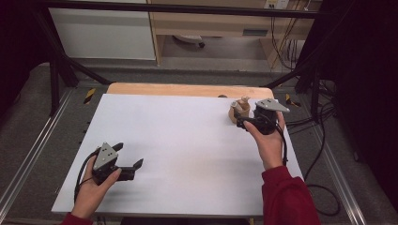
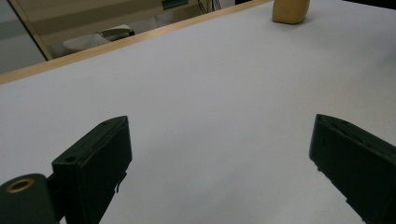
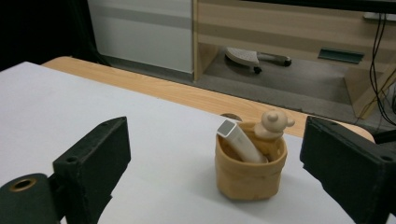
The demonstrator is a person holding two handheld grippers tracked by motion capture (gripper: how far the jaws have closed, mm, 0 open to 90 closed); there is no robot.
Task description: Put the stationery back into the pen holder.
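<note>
A small tan cup stands at the table's far right. A white stick leans inside it beside a tan bear-shaped figure. My right gripper is open just in front of the cup, jaws wide on either side of it and apart from it. My left gripper is open near the front left of the table, with bare white surface between its jaws. The cup appears far off in the left gripper view.
A white sheet covers the table, with a wooden edge at the far side. Black cables hang off the right side. A shelf unit and a chair base stand beyond the table.
</note>
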